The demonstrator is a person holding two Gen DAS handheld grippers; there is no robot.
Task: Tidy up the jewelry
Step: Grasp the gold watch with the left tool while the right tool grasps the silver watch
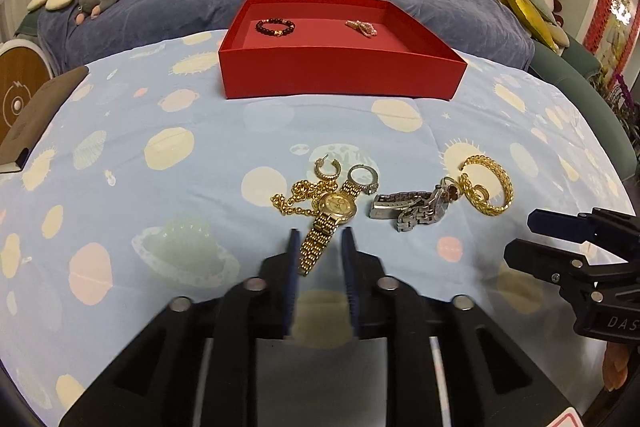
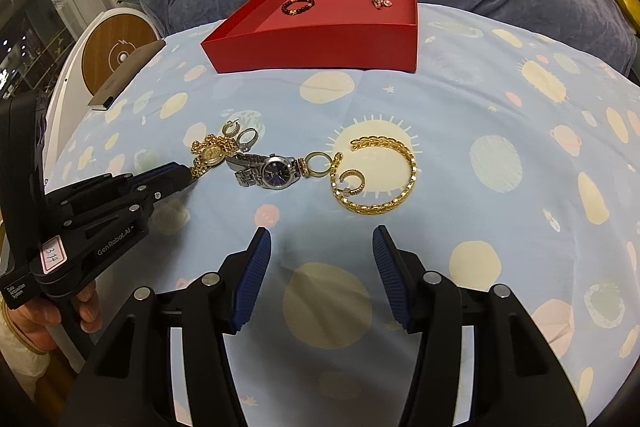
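1. Left gripper [image 1: 322,233] is seen narrowly parted, fingers either side of the gold watch [image 1: 338,207] strap; whether it is pinched cannot be told.
2. Right gripper [image 2: 322,239] is held wide, nothing between, above the cloth [image 2: 480,99].
3. Red box [image 1: 340,75] holds a bead bracelet [image 1: 275,27] and a pink piece [image 1: 361,27].
4. Loose on cloth: silver watch [image 2: 268,173], gold bangle [image 2: 384,179], ring [image 2: 246,139].
5. Bangle's small hoop earring [image 2: 352,183] is clearer from the right wrist.

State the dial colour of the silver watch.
Dark blue; the silver watch shows its dial best in the right wrist view.
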